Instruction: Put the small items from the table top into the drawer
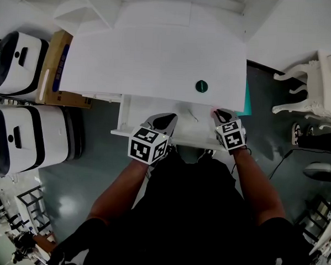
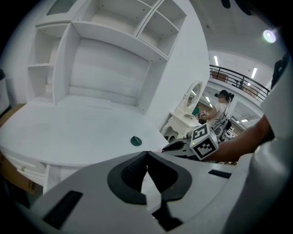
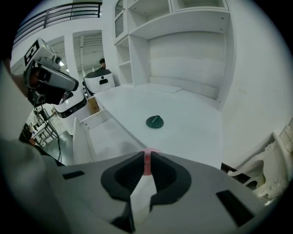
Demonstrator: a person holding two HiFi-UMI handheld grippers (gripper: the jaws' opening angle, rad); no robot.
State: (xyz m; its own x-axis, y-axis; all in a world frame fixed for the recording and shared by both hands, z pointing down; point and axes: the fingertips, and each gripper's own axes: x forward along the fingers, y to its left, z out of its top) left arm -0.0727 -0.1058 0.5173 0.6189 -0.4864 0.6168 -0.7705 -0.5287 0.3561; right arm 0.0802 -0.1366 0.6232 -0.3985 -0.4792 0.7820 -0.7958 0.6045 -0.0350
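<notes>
A dark green round knob-topped disc sits on the white desk top, near its front edge; it is also visible as the disc in the right gripper view and the disc in the left gripper view. Below the desk edge the white drawer stands pulled out. My right gripper hovers at the drawer's right end, shut on a small pink item. My left gripper is over the drawer's middle, its jaws shut with nothing between them. A thin pale stick lies in the drawer.
Open white shelving rises at the back of the desk. Two white machines and a cardboard box stand on the floor to the left. An ornate white chair stands to the right. A person stands far off in the room.
</notes>
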